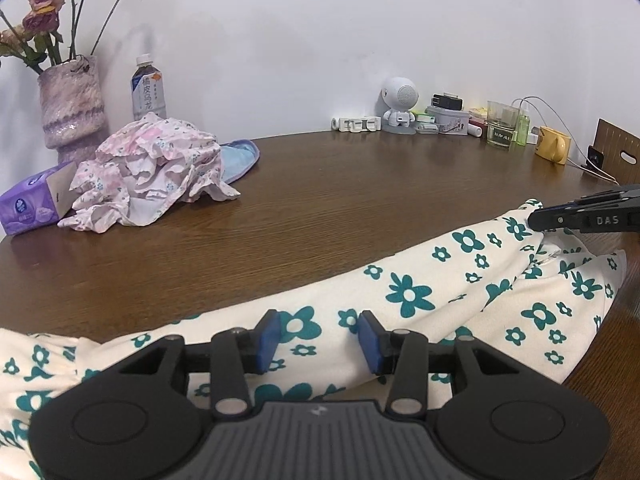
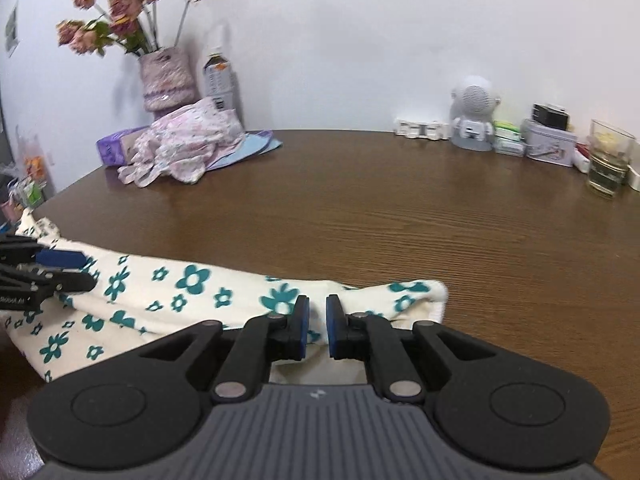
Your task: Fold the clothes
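My worktop (image 1: pixel 360 184) is a wide brown surface. The cream garment (image 1: pixel 420 292) with green flowers lies stretched along its near edge, already doubled into a long band. A pink garment (image 1: pixel 152 172) sits crumpled far back by the vase (image 1: pixel 72 100), well apart and untouched.

My left gripper (image 1: pixel 318 340) hangs over one end of the band, jaws apart, cloth below them but not pinched. My right gripper (image 2: pixel 317 326) has its jaws nearly together, clamped on a thin pinch of cloth near the hemmed end.

I judge the step in hand is taking hold of the left end for the next fold. To do it well, I should lower the left jaws over every layer at the edge, close fully, then lift both ends level, so the band stays taut and doesn't drag off the near edge.
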